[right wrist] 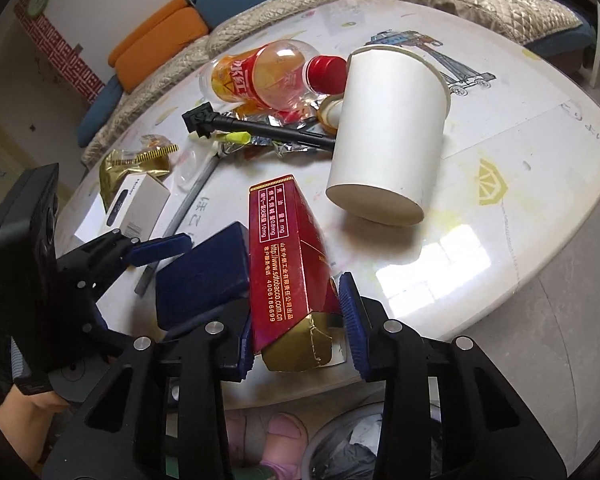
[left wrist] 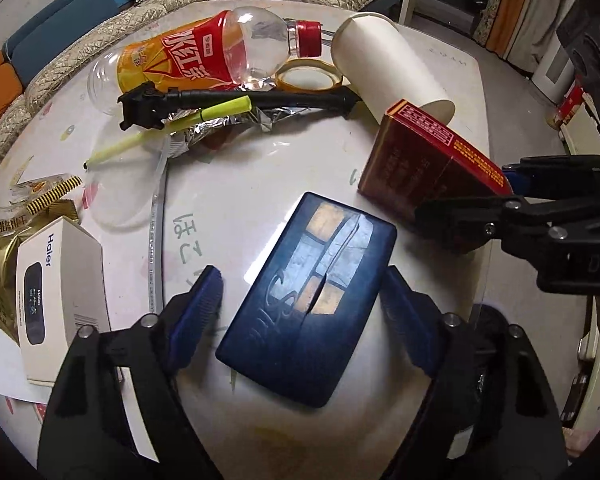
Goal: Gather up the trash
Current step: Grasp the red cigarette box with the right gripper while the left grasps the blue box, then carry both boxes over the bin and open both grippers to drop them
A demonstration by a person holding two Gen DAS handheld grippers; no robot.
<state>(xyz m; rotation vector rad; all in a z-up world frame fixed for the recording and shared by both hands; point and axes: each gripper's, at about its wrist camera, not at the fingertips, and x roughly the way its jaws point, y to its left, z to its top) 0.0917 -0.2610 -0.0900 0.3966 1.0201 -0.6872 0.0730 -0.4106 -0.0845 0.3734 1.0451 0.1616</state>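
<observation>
Dark red cardboard with gold print, that's the cigarette box [right wrist: 288, 264] I've got between my right gripper [right wrist: 300, 328] fingers, tipped up on its gold end near the front edge of the table [right wrist: 480, 248]. Both blue pads look pressed against its sides, so I'd call that clamped on the box. From the left camera the same box [left wrist: 424, 168] sits to the right with the right gripper's black fingers over its near corner.

Just left of it lies a navy blue case [left wrist: 312, 304], flat on the table. My left gripper [left wrist: 304, 312] straddles it, fingers spread; the right pad looks close against its edge, but there's a clear gap on the left side, so nothing is grasped there.

Farther back, a white paper cup [right wrist: 388, 136] lies on its side, just beyond the red box. Left of the cup there's a plastic bottle [left wrist: 204, 56] with a red cap and orange label, a roll of tape [left wrist: 308, 76], a black rod [left wrist: 236, 98], a yellow marker [left wrist: 224, 110] and crumpled foil [left wrist: 220, 128].

Far left are a white carton [left wrist: 60, 288] and a gold wrapper [left wrist: 0, 256]. Below the table edge I can see a bin with a dark bag [right wrist: 340, 448].
</observation>
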